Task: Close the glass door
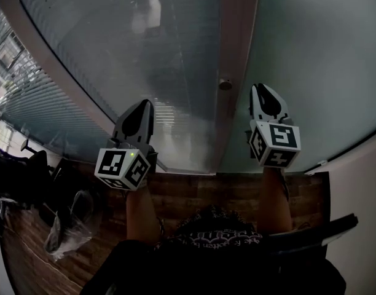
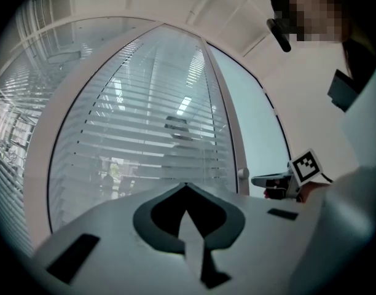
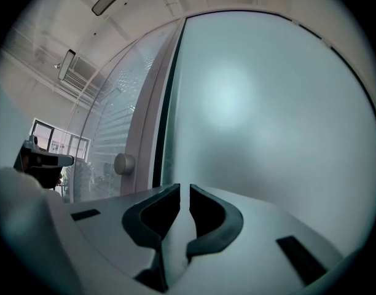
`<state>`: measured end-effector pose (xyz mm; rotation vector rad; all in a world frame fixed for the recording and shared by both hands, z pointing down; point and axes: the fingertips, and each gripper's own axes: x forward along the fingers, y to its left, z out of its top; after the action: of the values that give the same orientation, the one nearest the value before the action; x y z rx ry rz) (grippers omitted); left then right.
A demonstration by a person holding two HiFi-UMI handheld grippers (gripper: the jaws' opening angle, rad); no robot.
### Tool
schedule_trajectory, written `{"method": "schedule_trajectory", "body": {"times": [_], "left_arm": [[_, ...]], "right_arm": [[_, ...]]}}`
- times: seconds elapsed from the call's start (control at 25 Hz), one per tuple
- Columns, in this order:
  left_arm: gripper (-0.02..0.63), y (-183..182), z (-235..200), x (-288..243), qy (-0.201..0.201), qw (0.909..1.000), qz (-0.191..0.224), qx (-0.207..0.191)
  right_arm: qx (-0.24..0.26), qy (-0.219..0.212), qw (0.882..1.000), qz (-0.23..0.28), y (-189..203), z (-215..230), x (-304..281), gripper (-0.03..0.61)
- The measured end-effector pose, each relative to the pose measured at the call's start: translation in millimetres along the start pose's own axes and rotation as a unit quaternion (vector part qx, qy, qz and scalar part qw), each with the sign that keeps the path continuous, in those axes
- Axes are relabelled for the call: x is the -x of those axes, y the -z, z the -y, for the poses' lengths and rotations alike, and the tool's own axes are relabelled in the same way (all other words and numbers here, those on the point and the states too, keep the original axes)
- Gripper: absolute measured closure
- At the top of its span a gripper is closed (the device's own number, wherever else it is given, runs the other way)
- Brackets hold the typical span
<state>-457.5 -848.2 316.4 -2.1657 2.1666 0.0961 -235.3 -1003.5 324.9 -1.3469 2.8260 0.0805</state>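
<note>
The glass door (image 1: 169,54) with horizontal blinds behind it fills the view ahead; its pale stile (image 1: 236,35) carries a round knob (image 1: 225,85). My left gripper (image 1: 141,105) points at the door glass, left of the knob, its jaws shut and empty (image 2: 185,186). My right gripper (image 1: 262,90) points at the frosted panel (image 1: 317,54) right of the stile, its jaws a narrow slit apart with nothing between them (image 3: 184,187). The knob (image 3: 123,163) lies left of the right gripper, apart from it. A dark line (image 3: 166,103) runs between stile and frosted panel.
Wooden floor (image 1: 194,192) lies below. A clear plastic bag (image 1: 68,226) and dark furniture (image 1: 22,177) sit at the left. A white wall (image 1: 363,208) stands at the right, with a dark flat object (image 1: 323,229) beside my right arm.
</note>
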Motion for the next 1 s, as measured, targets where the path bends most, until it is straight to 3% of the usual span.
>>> {"method": "schedule_trajectory", "body": {"times": [0.16, 0.56, 1.0], "left_arm": [[0.62, 1, 3, -2, 0.006, 1.0, -0.002, 0.002], [0.62, -1, 8, 3, 0.008, 1.0, -0.001, -0.001], [0.62, 4, 8, 5, 0.002, 1.0, -0.005, 0.004]], "right_arm": [[-0.002, 0.017, 1.0, 0.011, -8, 7, 7, 0.575], [0.038, 0.016, 0.999, 0.026, -17, 1, 15, 0.575], [0.033, 0.014, 0.999, 0.033, -21, 3, 23, 0.575]]}}
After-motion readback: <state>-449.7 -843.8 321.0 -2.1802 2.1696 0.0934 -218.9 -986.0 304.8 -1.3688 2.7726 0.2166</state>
